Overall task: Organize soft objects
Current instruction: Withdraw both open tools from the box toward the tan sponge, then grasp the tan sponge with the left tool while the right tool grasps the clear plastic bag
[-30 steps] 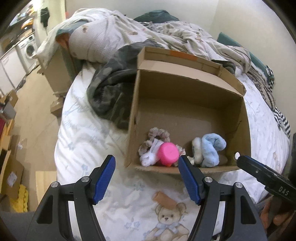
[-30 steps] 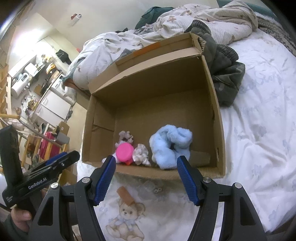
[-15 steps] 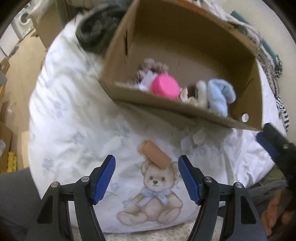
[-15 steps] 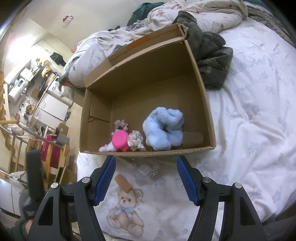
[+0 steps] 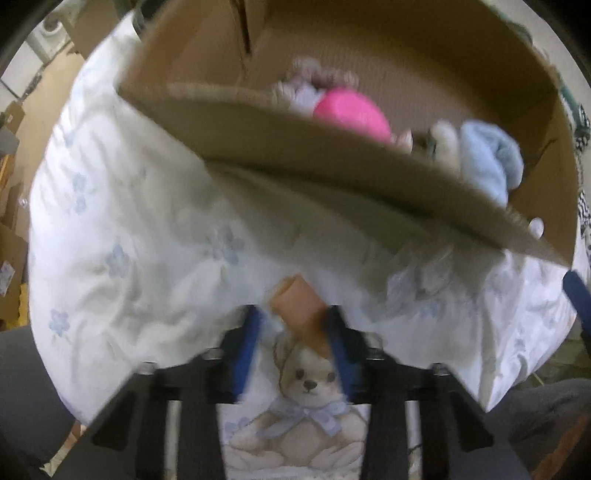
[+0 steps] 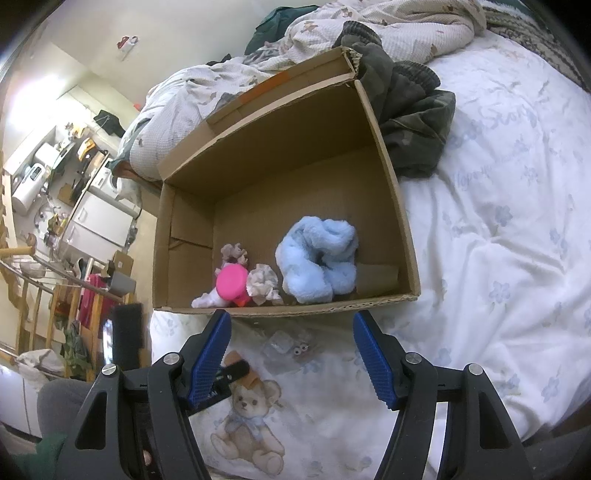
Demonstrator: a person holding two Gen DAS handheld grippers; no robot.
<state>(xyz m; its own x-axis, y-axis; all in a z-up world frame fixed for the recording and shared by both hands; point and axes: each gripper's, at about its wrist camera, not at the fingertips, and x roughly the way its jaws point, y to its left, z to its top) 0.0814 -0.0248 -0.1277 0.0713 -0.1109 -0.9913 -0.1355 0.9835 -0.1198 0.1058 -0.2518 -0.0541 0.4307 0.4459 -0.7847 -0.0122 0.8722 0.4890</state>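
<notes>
The bed (image 6: 498, 258) fills most of the room, its white flowered sheet lying open and bare to the right of the cardboard box (image 6: 402, 229) and in a narrow strip between the box's near wall and the near edge of the mattress. At the far side a crumpled blanket (image 6: 369, 29) and a dark garment (image 6: 413, 110) crowd the box's far right corner.

The box sits open-topped on the sheet. Inside, against the near wall, lie a fluffy blue cloth (image 6: 317, 254), a pink round thing (image 6: 232, 282) and a small pale scrunchie (image 6: 263, 285), bunched together toward the near left; the rest of the floor is bare cardboard.

A printed teddy bear (image 6: 248, 424) marks the sheet near the edge. Just beyond the bear's head lies a small tan roll (image 5: 300, 312), its long axis slanting from far left to near right.

The left tongs (image 5: 295, 347) point down at it and are closing, the roll between the blue pads, the right pad at its side; blur hides whether both press.

The right tongs (image 6: 291, 354) hang wide and empty over the strip in front of the box.
</notes>
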